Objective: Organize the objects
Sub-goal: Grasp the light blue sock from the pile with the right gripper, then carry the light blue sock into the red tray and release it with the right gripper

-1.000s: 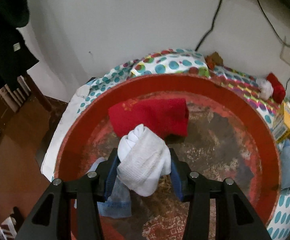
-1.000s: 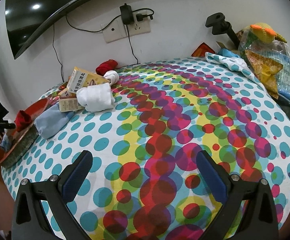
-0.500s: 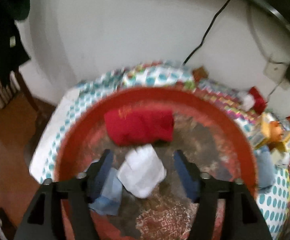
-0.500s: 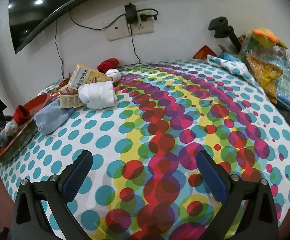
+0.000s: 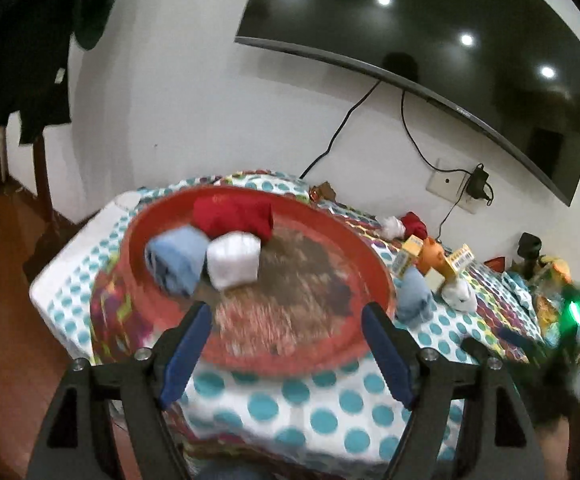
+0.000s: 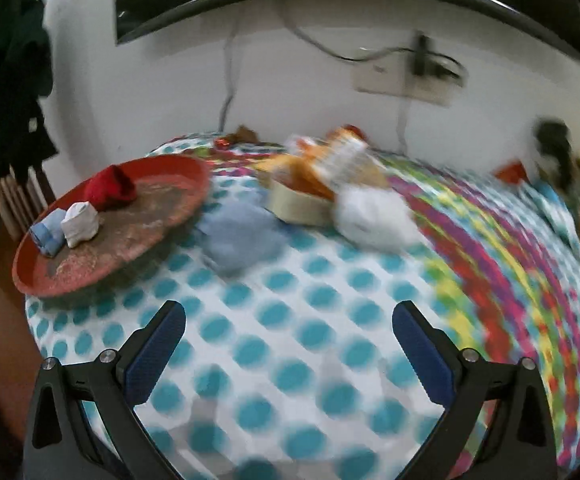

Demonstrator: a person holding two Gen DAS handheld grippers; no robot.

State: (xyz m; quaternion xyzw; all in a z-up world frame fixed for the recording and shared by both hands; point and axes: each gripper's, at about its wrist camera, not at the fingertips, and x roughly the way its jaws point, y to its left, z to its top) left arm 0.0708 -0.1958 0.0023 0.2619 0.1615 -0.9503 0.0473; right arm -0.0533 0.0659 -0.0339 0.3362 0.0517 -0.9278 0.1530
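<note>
Left wrist view: the left gripper [image 5: 286, 344] has its fingers spread, holding nothing, over the near rim of the red tray [image 5: 162, 216]. In the tray lie a blue bundle [image 5: 176, 260], a white sock roll [image 5: 234, 260] touching it, and a red cloth [image 5: 232, 216] behind. Only this view shows the red and white item [image 5: 403, 224] near the wall. Right wrist view: the right gripper [image 6: 290, 344], fingers released and empty, hangs over the dotted bedspread [image 6: 282, 352]; beyond lie a blue cloth [image 6: 242, 240], a white cloth [image 6: 373, 216] and blurred boxes [image 6: 321, 176].
</note>
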